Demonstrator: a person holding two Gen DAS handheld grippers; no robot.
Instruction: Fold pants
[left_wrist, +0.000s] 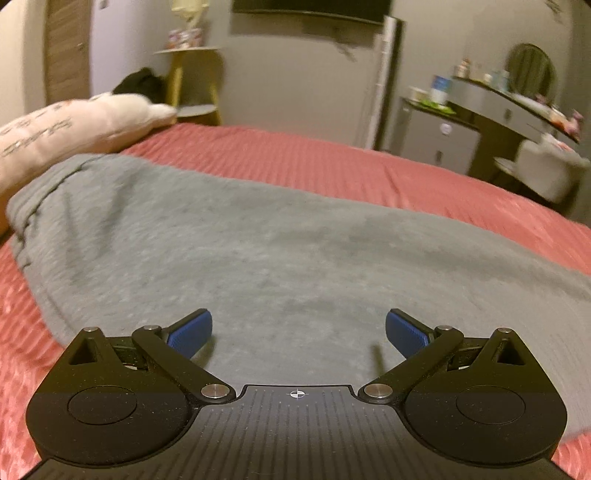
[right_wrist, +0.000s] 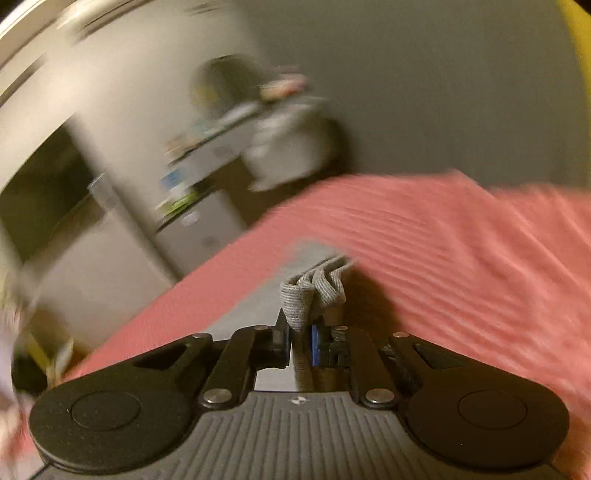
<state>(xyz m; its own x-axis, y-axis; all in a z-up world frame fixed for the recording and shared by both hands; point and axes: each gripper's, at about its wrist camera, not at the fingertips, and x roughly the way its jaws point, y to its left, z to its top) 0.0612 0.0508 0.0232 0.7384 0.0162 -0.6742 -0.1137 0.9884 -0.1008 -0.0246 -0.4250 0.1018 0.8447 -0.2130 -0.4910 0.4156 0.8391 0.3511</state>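
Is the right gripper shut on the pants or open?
Shut: the right gripper pinches bunched layers of the gray pants between nearly closed fingers.

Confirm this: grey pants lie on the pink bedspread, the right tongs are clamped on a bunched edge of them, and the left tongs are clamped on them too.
Wrong on the left tongs: the left wrist view shows them wide open above the grey pants, gripping nothing. The right tongs are clamped on a bunched edge over the pink bedspread.
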